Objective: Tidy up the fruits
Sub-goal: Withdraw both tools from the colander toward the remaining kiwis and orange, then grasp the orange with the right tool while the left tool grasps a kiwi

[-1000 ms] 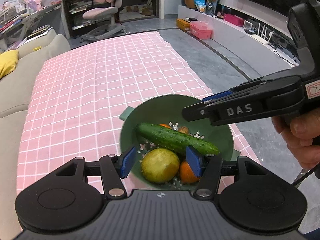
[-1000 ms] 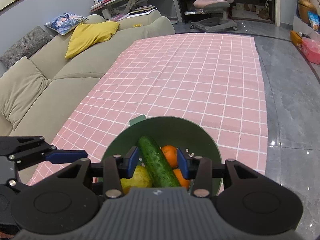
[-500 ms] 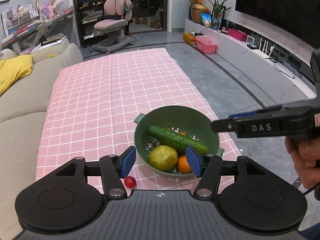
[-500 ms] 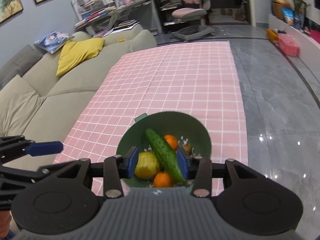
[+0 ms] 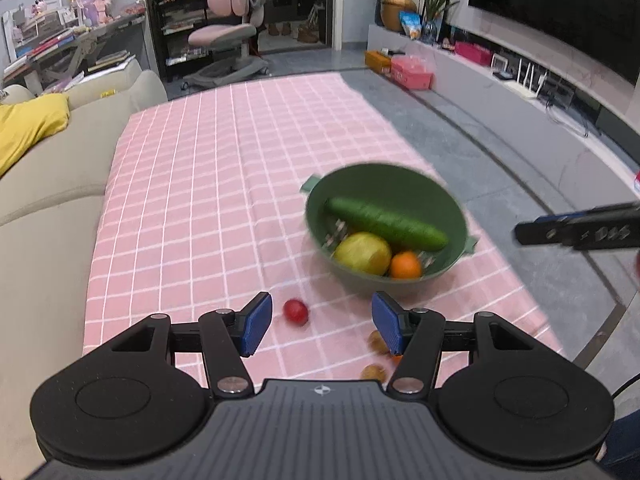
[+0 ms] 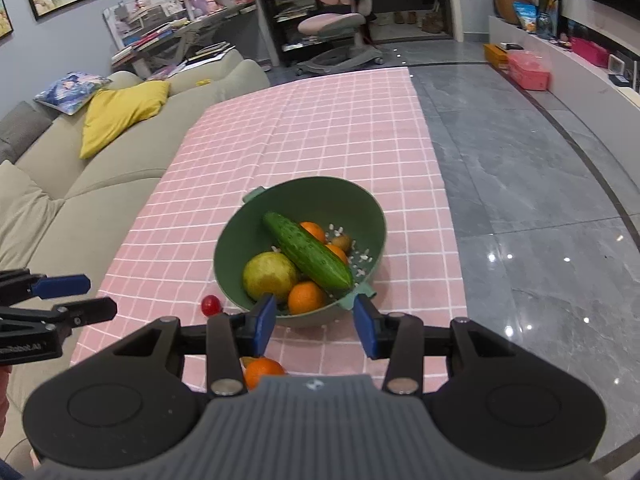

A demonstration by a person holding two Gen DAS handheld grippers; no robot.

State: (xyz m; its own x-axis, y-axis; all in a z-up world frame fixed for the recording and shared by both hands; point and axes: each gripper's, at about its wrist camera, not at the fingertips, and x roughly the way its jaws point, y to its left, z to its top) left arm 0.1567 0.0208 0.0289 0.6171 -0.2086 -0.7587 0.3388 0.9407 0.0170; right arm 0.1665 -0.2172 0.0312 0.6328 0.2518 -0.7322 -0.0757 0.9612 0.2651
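A green colander bowl [image 6: 240,240] [image 5: 452,200] on the pink checked tablecloth holds a cucumber [image 6: 308,254] [image 5: 384,222], a yellow-green pear [image 6: 270,274] [image 5: 362,252] and oranges [image 6: 306,298] [image 5: 405,265]. A small red tomato [image 5: 296,311] [image 6: 211,305] lies on the cloth just left of the bowl. Small brown fruits [image 5: 374,372] and an orange [image 6: 262,372] lie near the front edge. My left gripper [image 5: 322,328] hovers open above the cloth, near the tomato. My right gripper [image 6: 315,328] hangs open in front of the bowl, nothing between its pads.
A beige sofa [image 6: 72,184] with a yellow cushion [image 6: 120,114] runs along the table's left side. Grey tiled floor [image 6: 520,200] drops off to the right of the cloth. A pink chair [image 5: 224,36] and a low TV shelf [image 5: 520,80] stand farther off.
Both grippers have drawn back from the bowl, which now sits farther ahead. The tomato and loose fruits near the front edge have come into view. Neither gripper's jaws moved.
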